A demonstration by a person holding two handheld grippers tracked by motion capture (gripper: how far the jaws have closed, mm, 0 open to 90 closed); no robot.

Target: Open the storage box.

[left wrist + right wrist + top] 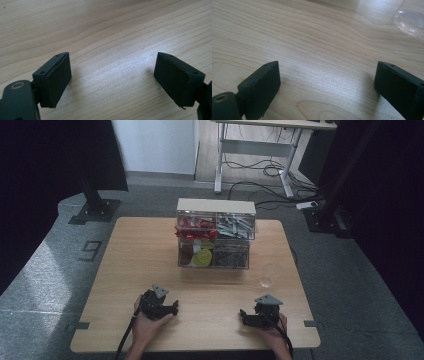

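Observation:
A clear plastic organiser (215, 234) with two tiers of compartments stands at the table's middle back. It holds red items (192, 231), a yellow-green roll (202, 257), grey metal parts (235, 226) and dark parts (231, 255). A clear glass (268, 274) stands to its front right, and its base (410, 21) is at the top right of the right gripper view. My left gripper (175, 309) (112, 80) rests low near the front edge, open over bare wood. My right gripper (242, 316) (327, 85) sits at the front right, open, with nothing between its fingers.
The wooden table (135, 265) has bare wood on both sides of the organiser and between the two grippers. Beyond it are a grey floor, black frame posts (92, 195) and a desk with cables (260, 170).

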